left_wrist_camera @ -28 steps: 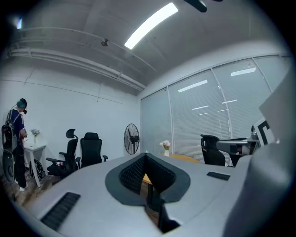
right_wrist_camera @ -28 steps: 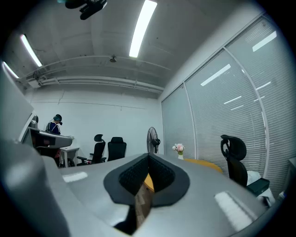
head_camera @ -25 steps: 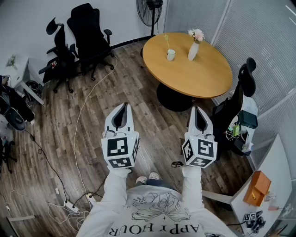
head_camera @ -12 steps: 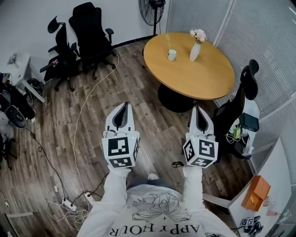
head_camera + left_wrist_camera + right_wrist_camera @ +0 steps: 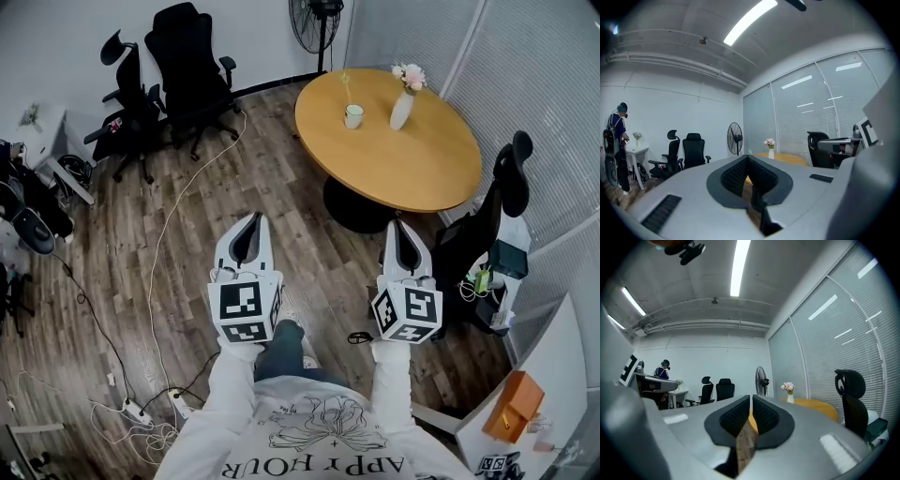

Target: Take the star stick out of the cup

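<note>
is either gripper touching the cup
No, the left gripper and right gripper hang over the floor, short of the cup on the table.

One round table, one cup, one vase, one fan

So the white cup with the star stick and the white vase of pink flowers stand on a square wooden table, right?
Not quite: the head view shows the wooden table is round, not square. The white cup with the star stick and the white vase of pink flowers do stand on it.
</note>
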### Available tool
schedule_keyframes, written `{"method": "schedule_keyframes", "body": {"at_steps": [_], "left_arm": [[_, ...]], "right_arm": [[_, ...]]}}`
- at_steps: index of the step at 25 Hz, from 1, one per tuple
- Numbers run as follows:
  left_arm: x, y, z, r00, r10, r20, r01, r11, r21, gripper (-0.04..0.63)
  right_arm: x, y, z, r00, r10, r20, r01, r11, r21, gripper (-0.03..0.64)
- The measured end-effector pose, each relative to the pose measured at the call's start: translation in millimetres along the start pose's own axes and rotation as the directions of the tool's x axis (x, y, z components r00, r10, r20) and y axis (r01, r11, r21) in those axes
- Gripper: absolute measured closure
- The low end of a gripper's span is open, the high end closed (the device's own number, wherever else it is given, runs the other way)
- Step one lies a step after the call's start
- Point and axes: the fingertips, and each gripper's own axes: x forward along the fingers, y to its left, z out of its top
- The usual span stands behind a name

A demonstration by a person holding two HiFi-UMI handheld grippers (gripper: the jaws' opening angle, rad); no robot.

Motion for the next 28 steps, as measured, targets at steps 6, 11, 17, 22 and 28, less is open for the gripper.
{"method": "schedule_keyframes", "body": {"at_steps": [6, 11, 17, 22, 28], "left_arm": [[34, 8, -2, 1.000, -0.001, -0.003, 0.001, 1.000, -0.002, 0.589], [83, 20, -1, 1.000, -0.007, -0.004, 0.007, 1.000, -0.010, 0.589], [148, 36, 9, 1.000, -0.028, -0.001, 0.028, 1.000, -0.014, 0.589], [207, 51, 23, 0.998, -0.054, 0.009, 0.054, 0.998, -0.010, 0.591], [271, 74, 38, 0.996, -0.085, 0.018, 0.085, 0.996, -0.006, 0.589]], "right_arm": [[31, -7, -4, 1.000, -0.001, 0.001, 0.001, 1.000, -0.003, 0.601], [76, -18, -9, 1.000, -0.008, -0.007, 0.008, 1.000, -0.008, 0.590], [143, -25, -3, 1.000, -0.016, -0.005, 0.016, 1.000, -0.026, 0.586], [198, -33, 6, 0.999, -0.032, 0.008, 0.032, 0.999, -0.033, 0.581], [263, -35, 11, 0.999, -0.051, 0.016, 0.052, 0.998, -0.033, 0.571]]}}
